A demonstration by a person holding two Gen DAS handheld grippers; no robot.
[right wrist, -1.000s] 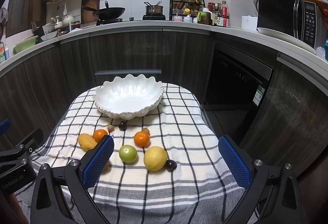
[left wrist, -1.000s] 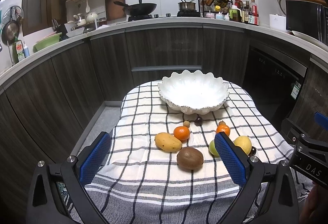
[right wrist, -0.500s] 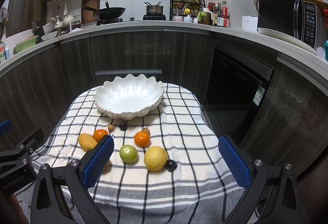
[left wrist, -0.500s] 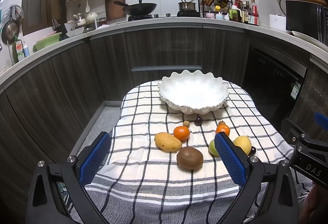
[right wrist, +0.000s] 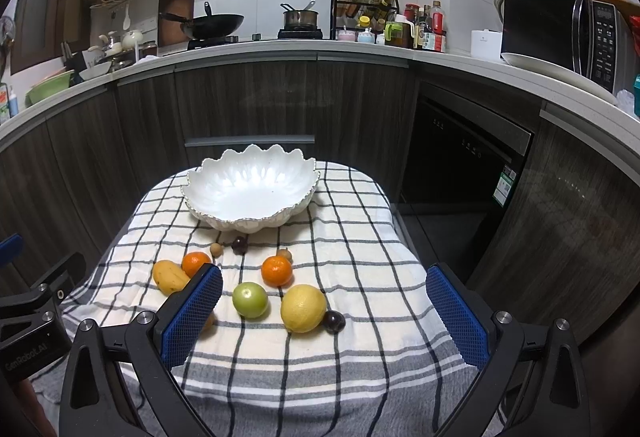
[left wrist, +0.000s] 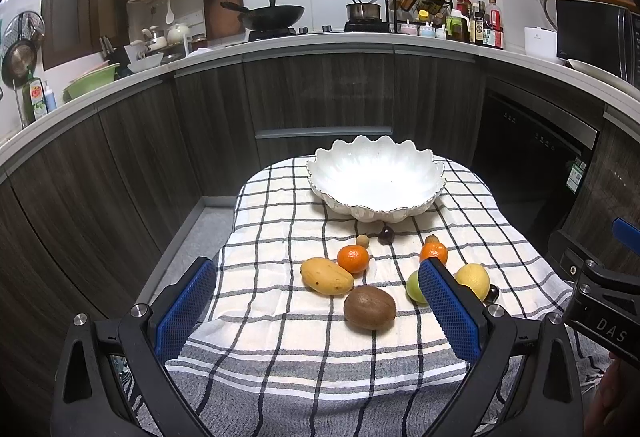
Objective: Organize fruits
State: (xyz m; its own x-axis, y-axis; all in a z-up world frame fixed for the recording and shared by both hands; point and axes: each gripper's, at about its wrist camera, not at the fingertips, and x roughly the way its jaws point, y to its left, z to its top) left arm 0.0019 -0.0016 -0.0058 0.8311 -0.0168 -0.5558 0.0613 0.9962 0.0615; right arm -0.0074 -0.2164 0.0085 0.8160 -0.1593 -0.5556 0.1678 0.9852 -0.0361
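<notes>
A white scalloped bowl (left wrist: 376, 181) (right wrist: 250, 189) stands empty at the far end of the checked cloth. In front of it lie a mango (left wrist: 326, 275) (right wrist: 170, 275), two tangerines (left wrist: 353, 258) (right wrist: 277, 270), a brown kiwi (left wrist: 369, 307), a green apple (right wrist: 250, 299), a lemon (right wrist: 303, 307) (left wrist: 474, 279) and a few small dark and tan fruits (right wrist: 239, 245). My left gripper (left wrist: 316, 311) hovers open over the near cloth, with the kiwi just ahead between its fingers. My right gripper (right wrist: 324, 317) is open too, near the apple and lemon.
The cloth-covered table (right wrist: 352, 221) drops off on all sides, with dark cabinets (left wrist: 320, 97) curving around it. A counter behind carries a wok (left wrist: 272, 15), a pot, bottles and a microwave (right wrist: 560, 33). Each gripper shows at the edge of the other's view.
</notes>
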